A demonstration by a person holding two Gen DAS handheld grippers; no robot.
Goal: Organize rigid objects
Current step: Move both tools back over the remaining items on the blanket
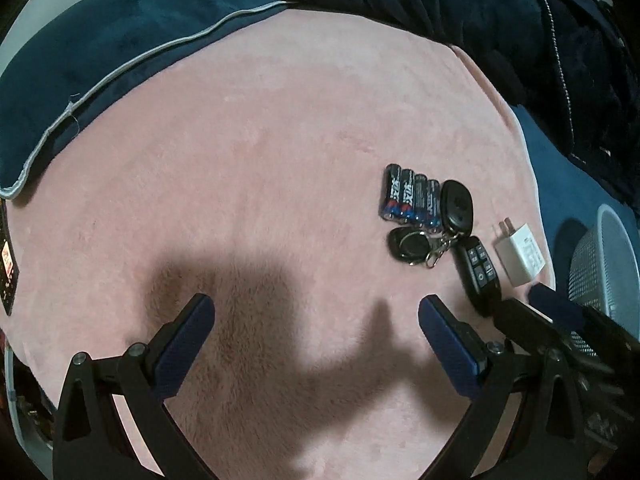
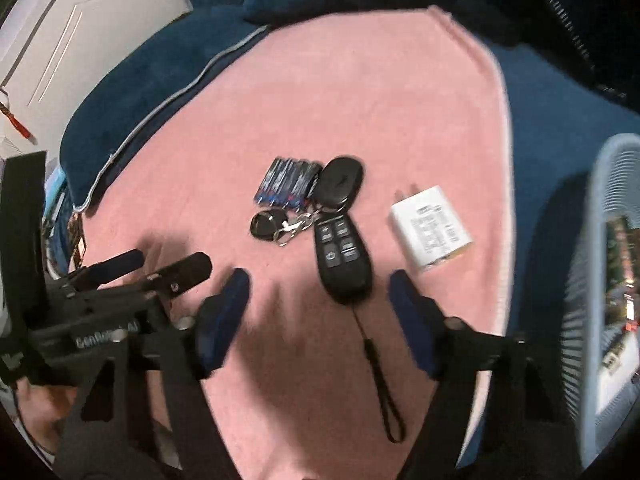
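Note:
On the pink mat (image 2: 380, 92) lie a pack of batteries (image 2: 286, 182), an oval black fob (image 2: 340, 180), a small round fob on a key ring (image 2: 268, 222), a black button remote (image 2: 340, 258) with a lanyard, and a white charger (image 2: 430, 226). My right gripper (image 2: 320, 280) hangs over the near end of the remote, its blue pads standing apart on either side without touching it. In the left wrist view the same cluster sits to the right: batteries (image 1: 410, 198), remote (image 1: 480, 272), charger (image 1: 520, 258). My left gripper (image 1: 316, 308) is open over bare mat, left of the objects.
A white mesh basket (image 2: 596, 280) stands off the mat's right edge, also the basket (image 1: 600, 264) in the left wrist view. Dark blue bedding (image 1: 120, 40) surrounds the mat. A white cabinet (image 2: 80, 20) is at the far left. The two grippers are close side by side.

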